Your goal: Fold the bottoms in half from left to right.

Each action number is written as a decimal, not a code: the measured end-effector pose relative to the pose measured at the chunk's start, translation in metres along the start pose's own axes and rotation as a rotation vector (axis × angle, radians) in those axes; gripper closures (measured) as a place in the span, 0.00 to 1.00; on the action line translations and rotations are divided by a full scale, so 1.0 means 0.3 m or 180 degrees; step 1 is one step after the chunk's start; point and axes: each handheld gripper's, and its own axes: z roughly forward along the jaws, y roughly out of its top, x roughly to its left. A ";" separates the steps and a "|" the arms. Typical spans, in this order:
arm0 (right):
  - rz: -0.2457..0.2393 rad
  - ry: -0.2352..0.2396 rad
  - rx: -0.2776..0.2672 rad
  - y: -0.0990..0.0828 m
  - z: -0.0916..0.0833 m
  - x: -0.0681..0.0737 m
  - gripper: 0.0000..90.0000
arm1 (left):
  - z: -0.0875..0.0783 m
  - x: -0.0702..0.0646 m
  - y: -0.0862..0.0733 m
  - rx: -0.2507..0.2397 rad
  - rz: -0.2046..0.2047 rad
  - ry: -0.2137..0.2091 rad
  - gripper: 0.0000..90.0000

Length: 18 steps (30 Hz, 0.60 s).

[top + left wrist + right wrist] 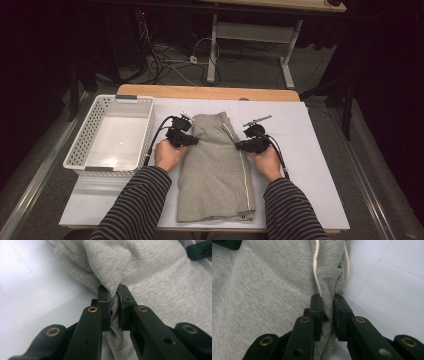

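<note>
Your folded grey cotton shorts (216,170) lie on the white mat (310,165) with their long axis running from you toward the far edge, waistband away from you, hem nearest you. They sit mid-table, just right of the white perforated plastic basket (87,145). The knit is soft heather grey, with 1 thin white stripe (245,175) down the right side. Your left gripper (113,293) has its jaws pinched tight on a bunched fold of the left edge. Your right gripper (327,300) is clamped on a gathered fold of the right edge, beside the stripe. Count: 1 pair of shorts, 1 basket, 2 grippers, 2 striped sleeves (135,205).
</note>
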 end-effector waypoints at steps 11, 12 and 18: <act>-0.0011 0.0020 -0.0013 0.022 0.007 0.001 0.86 | 0.006 0.020 -0.007 -0.0013 0.0047 -0.0016 0.88; -0.0006 0.0018 -0.0021 0.021 0.004 0.001 0.85 | 0.004 0.018 -0.007 -0.0024 0.0045 -0.0017 0.87; 0.0005 -0.0001 -0.0125 0.028 -0.011 -0.010 0.73 | -0.019 0.009 -0.004 -0.0057 -0.0013 0.0076 0.67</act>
